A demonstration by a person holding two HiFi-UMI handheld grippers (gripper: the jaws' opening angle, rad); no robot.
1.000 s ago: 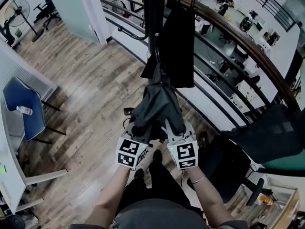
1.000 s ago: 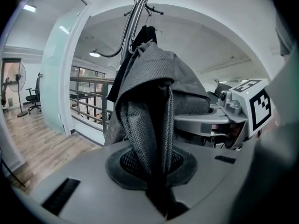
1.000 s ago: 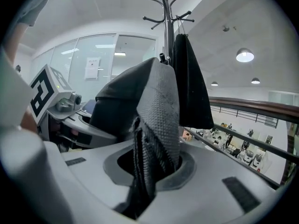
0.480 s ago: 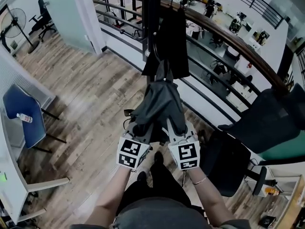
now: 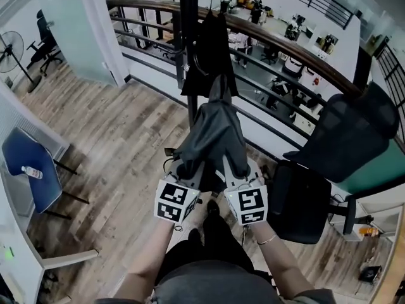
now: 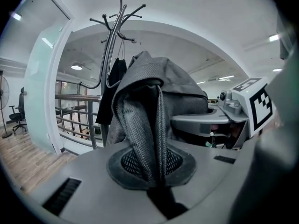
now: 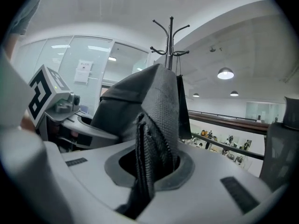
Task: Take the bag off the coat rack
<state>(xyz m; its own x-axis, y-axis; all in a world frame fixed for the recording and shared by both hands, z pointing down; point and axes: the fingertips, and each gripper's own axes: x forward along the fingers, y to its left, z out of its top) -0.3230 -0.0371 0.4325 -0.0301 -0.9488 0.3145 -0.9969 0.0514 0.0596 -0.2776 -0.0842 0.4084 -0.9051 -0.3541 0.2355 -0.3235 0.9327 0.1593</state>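
Note:
A grey fabric bag [image 5: 212,138] hangs bunched in front of the black coat rack pole [image 5: 187,43]. Its top reaches up beside a black garment [image 5: 212,49] on the rack. I cannot tell whether its strap still sits on a hook. My left gripper [image 5: 186,173] is shut on the bag's lower left fold, and my right gripper [image 5: 231,170] is shut on its lower right fold. In the left gripper view mesh fabric [image 6: 149,139] is pinched between the jaws, with the rack's hooks [image 6: 117,22] behind. The right gripper view shows the same pinch on the fabric [image 7: 154,134].
A curved wooden railing [image 5: 297,49] runs behind the rack above a lower floor. A black mesh office chair [image 5: 345,138] and a dark seat [image 5: 297,201] stand at the right. A blue chair [image 5: 28,170] and a fan [image 5: 9,46] are at the left on the wood floor.
Both grippers have risen with the bag, and its top now stands higher against the black garment. The view has swung toward the railing and the chair at the right.

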